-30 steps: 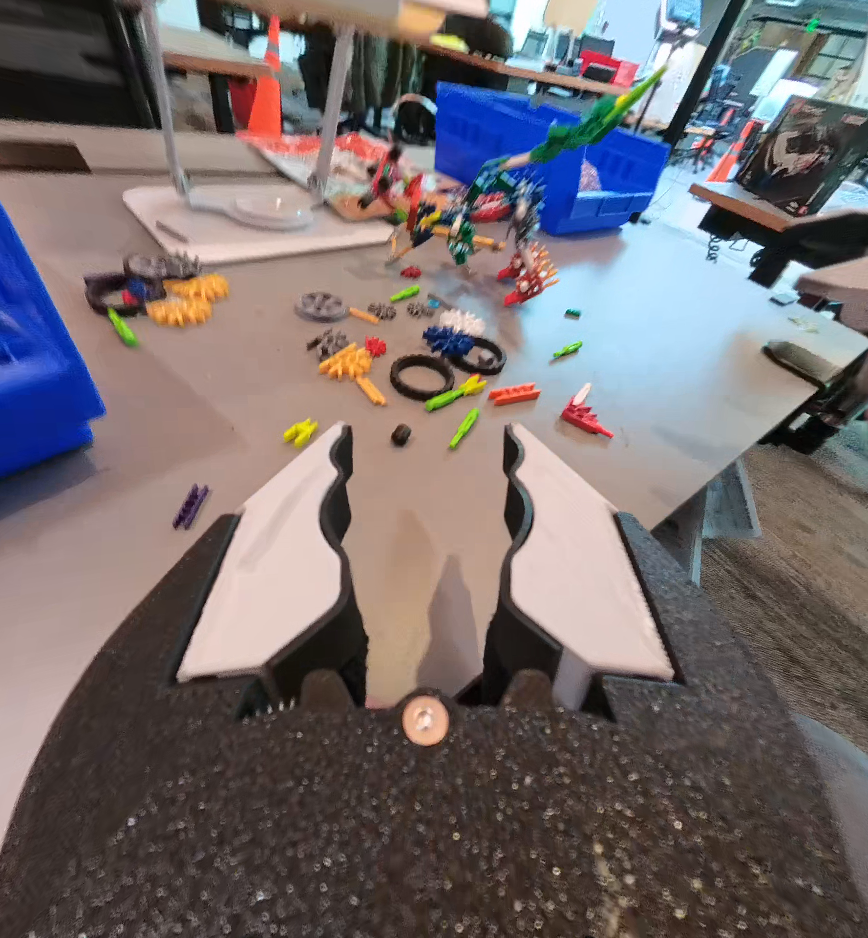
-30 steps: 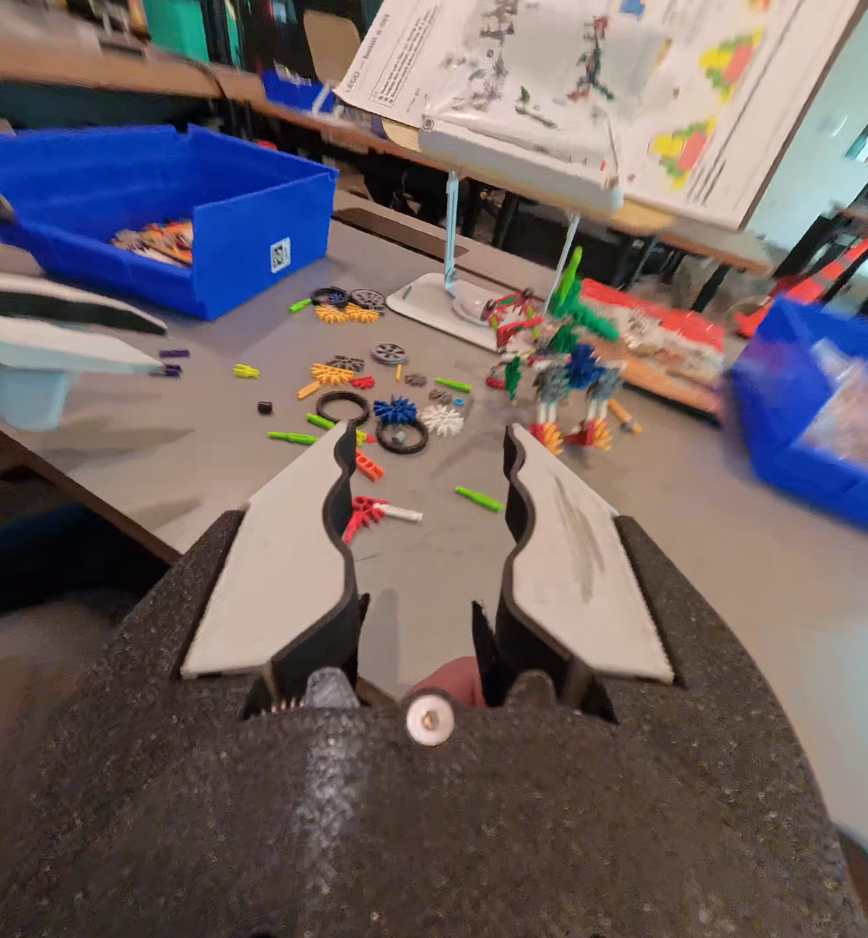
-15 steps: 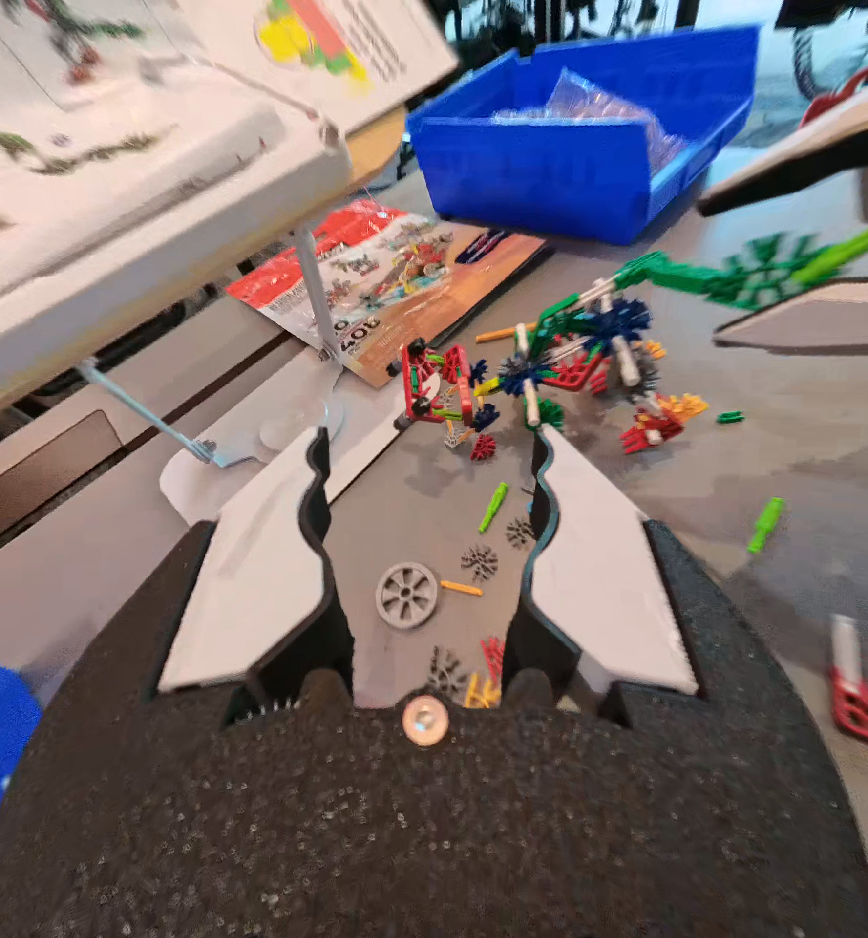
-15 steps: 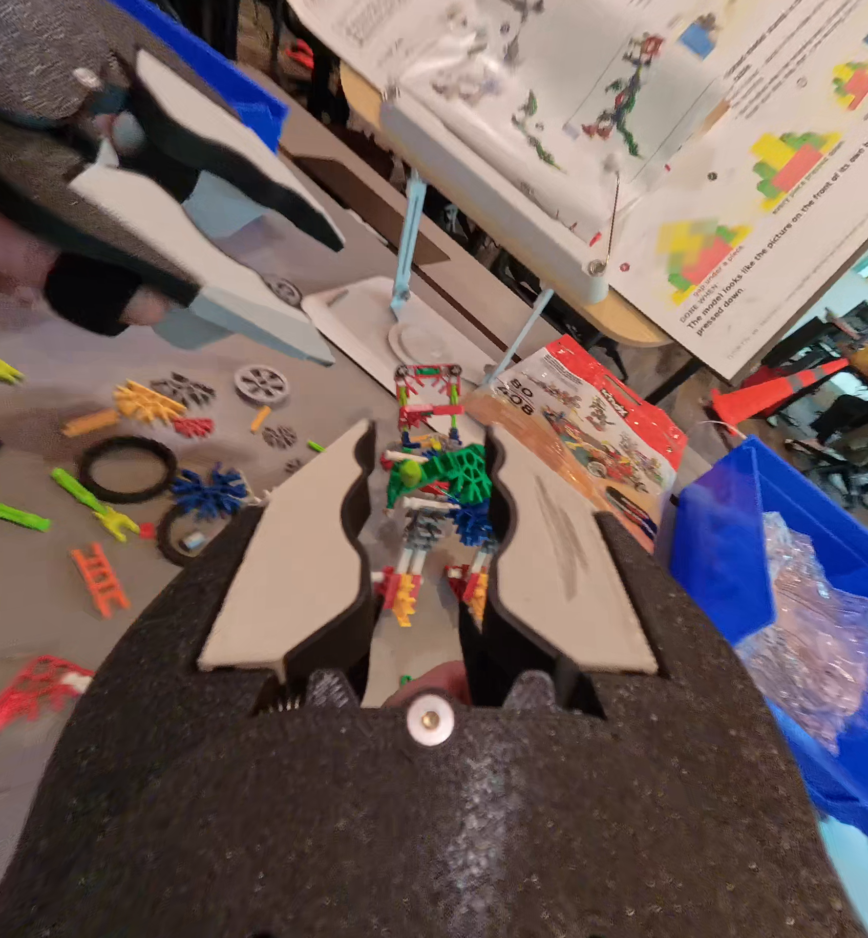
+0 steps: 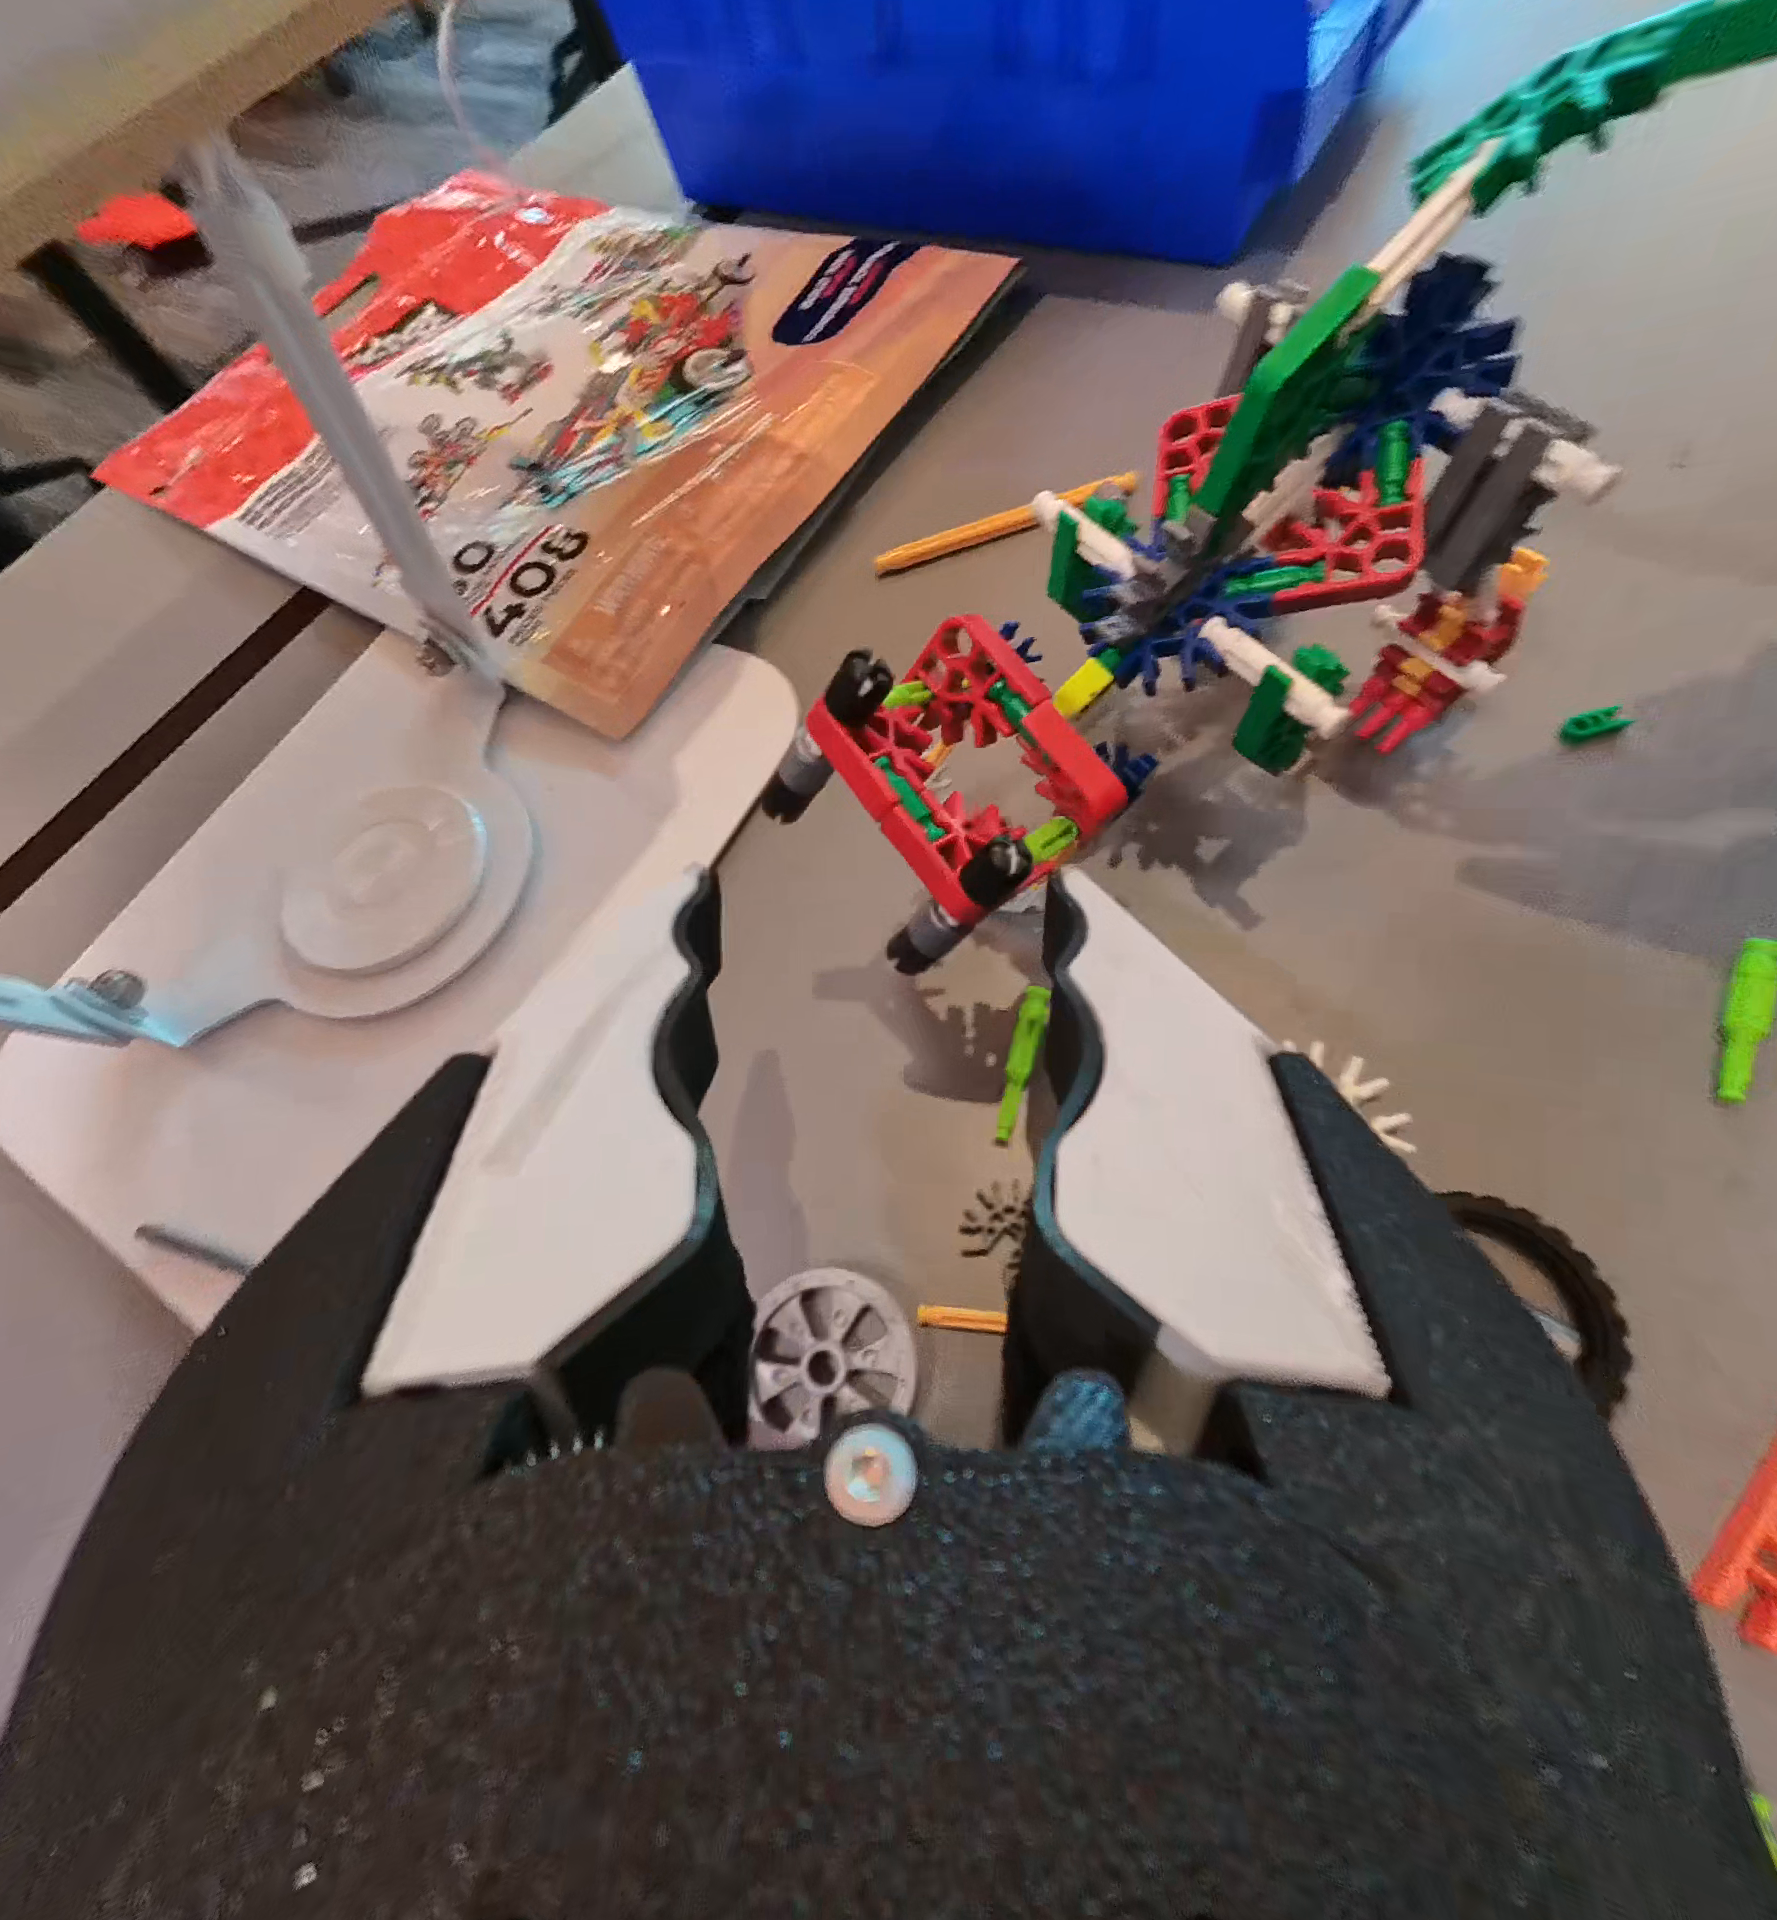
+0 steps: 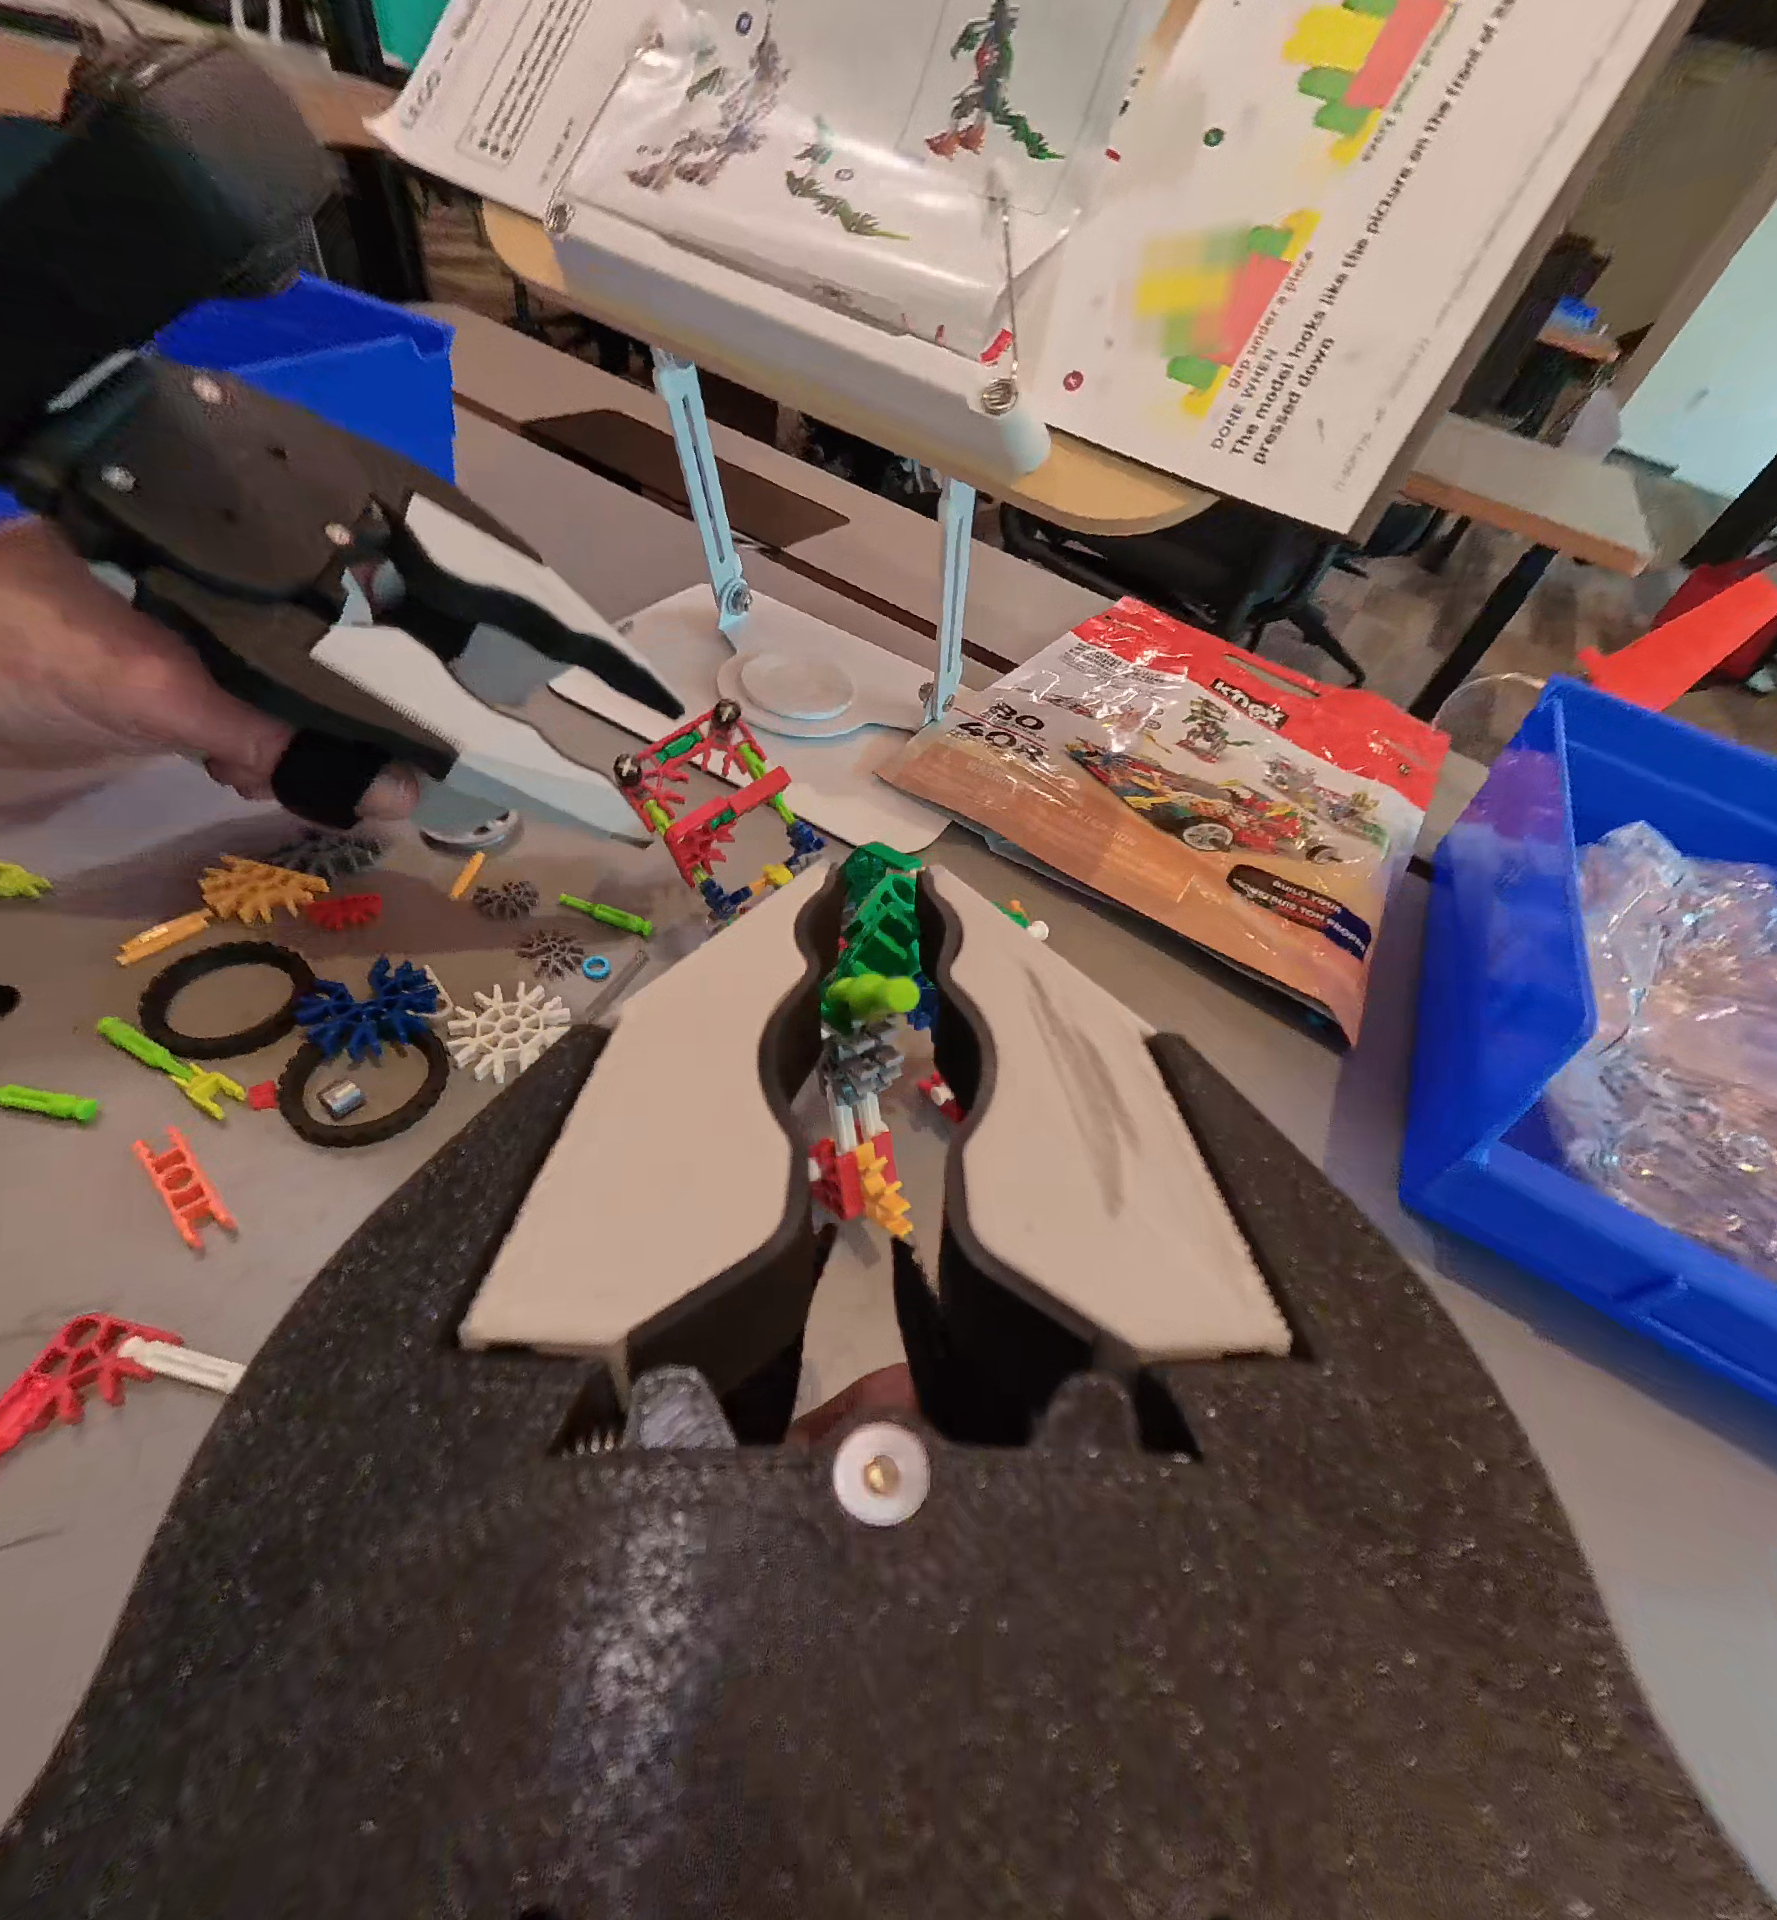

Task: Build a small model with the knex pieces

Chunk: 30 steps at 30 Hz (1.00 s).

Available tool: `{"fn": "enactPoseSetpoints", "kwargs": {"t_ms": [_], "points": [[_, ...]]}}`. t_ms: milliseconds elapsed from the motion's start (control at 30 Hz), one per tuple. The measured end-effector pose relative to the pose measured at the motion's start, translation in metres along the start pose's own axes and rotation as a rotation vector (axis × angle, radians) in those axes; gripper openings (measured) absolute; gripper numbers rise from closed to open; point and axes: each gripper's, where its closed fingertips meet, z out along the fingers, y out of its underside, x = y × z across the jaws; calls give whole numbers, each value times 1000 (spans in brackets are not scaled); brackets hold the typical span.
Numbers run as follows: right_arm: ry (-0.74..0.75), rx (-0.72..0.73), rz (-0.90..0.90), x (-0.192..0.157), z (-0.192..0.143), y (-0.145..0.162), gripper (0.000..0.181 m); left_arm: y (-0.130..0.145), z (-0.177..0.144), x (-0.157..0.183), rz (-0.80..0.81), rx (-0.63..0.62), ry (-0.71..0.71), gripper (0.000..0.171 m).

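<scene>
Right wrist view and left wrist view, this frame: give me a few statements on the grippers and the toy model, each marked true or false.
1. The right gripper is closed on the green neck of the toy model. True.
2. The left gripper is shut on the red square frame. False: its jaws stand wide apart, and the frame lies just ahead of the tips.
3. A grey spoked wheel lies on the table between the left gripper's fingers. True.
4. The blue bin on the right holds loose yellow connectors. False: it holds crumpled clear plastic.
5. The printed bag hangs from the document stand. False: it lies flat on the table.
</scene>
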Motion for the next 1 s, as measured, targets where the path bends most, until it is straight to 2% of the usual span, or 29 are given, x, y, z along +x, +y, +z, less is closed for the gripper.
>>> {"fn": "enactPoseSetpoints", "kwargs": {"t_ms": [67, 167, 267, 400, 633, 833, 900, 1000], "points": [[-23, 6, 64, 9, -2, -1, 12, -5, 1, 6, 6, 30, 24, 56], [-76, 24, 157, 20, -3, -1, 12, -3, 9, 17, -1, 7, 71, 43], [-104, 31, 225, 31, -6, 3, 11, -15, 8, 29, -3, 71, 145, 31], [-163, 59, 334, 39, -10, 7, 11, -23, 11, 33, -39, 92, 178, 29], [-125, 71, 282, 54, -25, 13, 11, -40, 5, 44, -84, 148, 236, 25], [-75, -37, 196, 65, -33, 35, 11, -50, 2, 48, -73, 122, 233, 25], [-64, -93, 169, 69, -36, 46, 15, -53, 0, 49, -63, 92, 232, 25], [-78, -93, 172, 71, -43, 49, 23, -64, -5, 50, -47, 65, 228, 25]]}}
